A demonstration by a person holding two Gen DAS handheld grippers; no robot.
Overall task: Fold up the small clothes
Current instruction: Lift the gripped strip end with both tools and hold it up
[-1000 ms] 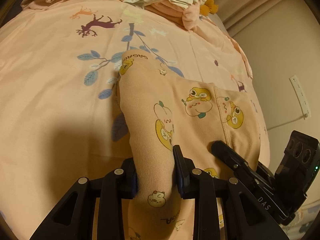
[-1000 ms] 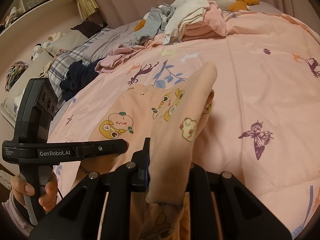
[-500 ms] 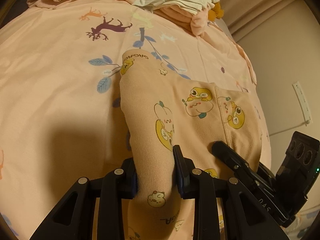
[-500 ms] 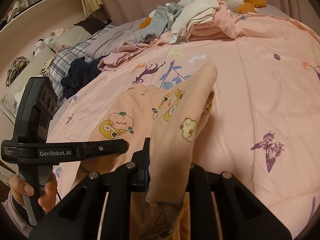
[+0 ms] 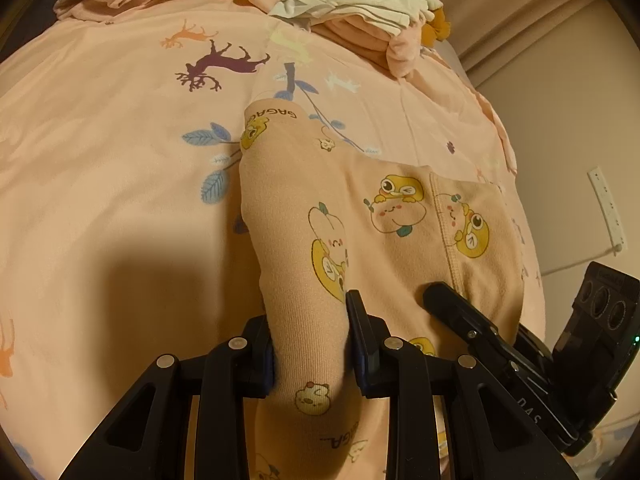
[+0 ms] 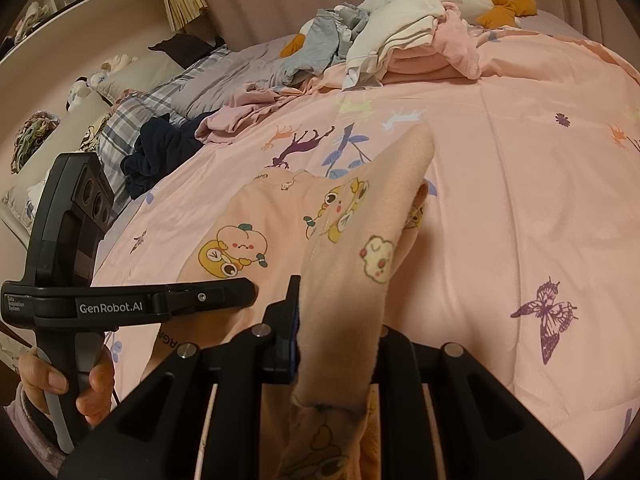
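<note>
A small peach garment printed with cartoon animals lies partly on the pink bedspread. My left gripper is shut on a bunched fold of its left edge, cloth filling the gap between the pads. The right gripper shows beside it at the garment's right side. In the right wrist view, my right gripper is shut on the garment, whose lifted edge drapes over and hides the right finger. The left gripper sits just to the left, held by a hand.
A pile of folded and loose clothes sits at the far end of the bed. A dark garment and plaid bedding lie at the left. A wall borders the bed's right edge. Printed bedspread stretches to the right.
Both views have crept slightly across the bed, so the bedspread prints sit lower and further right. Both grips on the garment look the same.
</note>
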